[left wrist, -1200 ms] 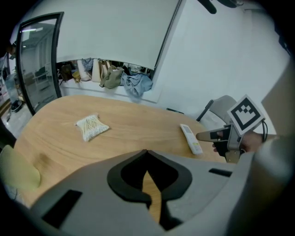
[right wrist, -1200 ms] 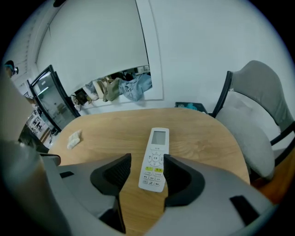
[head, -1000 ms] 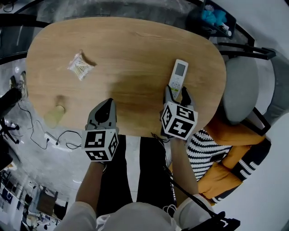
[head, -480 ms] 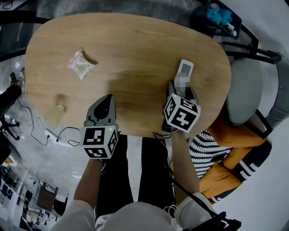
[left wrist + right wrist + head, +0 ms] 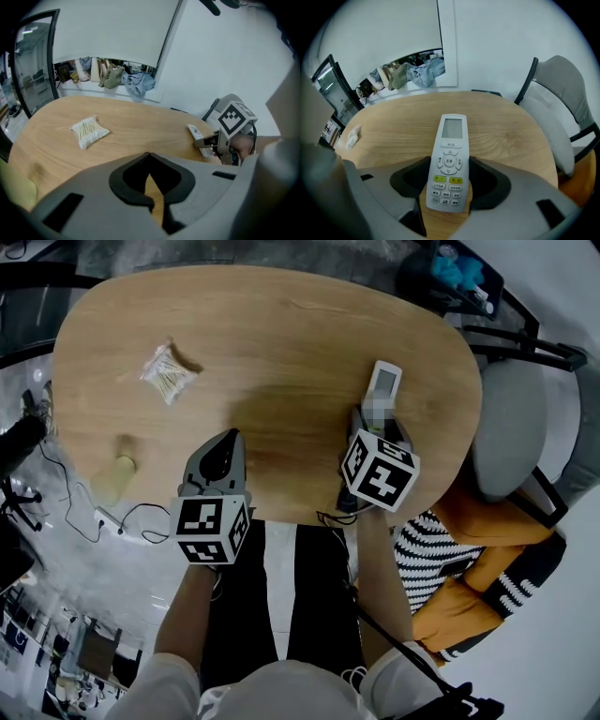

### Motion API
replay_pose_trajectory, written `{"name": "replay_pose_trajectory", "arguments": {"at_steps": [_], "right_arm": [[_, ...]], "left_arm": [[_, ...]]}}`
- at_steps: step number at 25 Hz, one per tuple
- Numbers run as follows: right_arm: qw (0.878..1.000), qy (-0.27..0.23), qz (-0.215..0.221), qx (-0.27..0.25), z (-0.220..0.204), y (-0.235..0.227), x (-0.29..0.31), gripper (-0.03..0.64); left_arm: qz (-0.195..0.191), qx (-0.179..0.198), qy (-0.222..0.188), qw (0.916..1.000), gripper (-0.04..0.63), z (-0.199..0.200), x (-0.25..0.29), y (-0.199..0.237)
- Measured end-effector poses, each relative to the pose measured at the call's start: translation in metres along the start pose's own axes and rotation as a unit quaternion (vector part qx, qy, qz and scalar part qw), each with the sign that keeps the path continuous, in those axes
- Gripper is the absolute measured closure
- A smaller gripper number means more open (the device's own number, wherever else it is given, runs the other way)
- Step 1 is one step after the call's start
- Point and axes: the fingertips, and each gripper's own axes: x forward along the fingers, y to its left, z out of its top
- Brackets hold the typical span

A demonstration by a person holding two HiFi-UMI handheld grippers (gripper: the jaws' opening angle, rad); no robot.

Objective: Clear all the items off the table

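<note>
The right gripper has just been closing its 2 fingers on the remote — pads touching both sides (the left gripper is keeping its fingers together, empty) — so squeezing squarely before lifting off the surface is looking wise.

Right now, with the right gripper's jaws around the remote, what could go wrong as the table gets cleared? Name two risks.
1. The right gripper has just been closing its jaws on the remote, holding only its lower button end; lifted, the screen end may tilt and slip out.
2. The left gripper is shut and empty; sent at the bag of cotton swabs like that, it would likely push it.
</note>
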Motion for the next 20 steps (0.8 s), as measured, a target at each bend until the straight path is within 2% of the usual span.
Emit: {"name": "replay_pose_trajectory", "arguments": {"at_steps": [11,20], "right_arm": [[0.999,-0.013,0.03,0.023,-0.005,-0.005,-0.016,0.345],[0.997,-0.036,0.018,0.062,-0.01,-0.049,-0.047,0.345]], "left_arm": [[-0.01,0.024,-0.005,0.9996,0.592,0.007,0.003,-0.021],[-0.028,0.063,-0.003,0.9976,0.592,0.015,0.004,-0.062]]}}
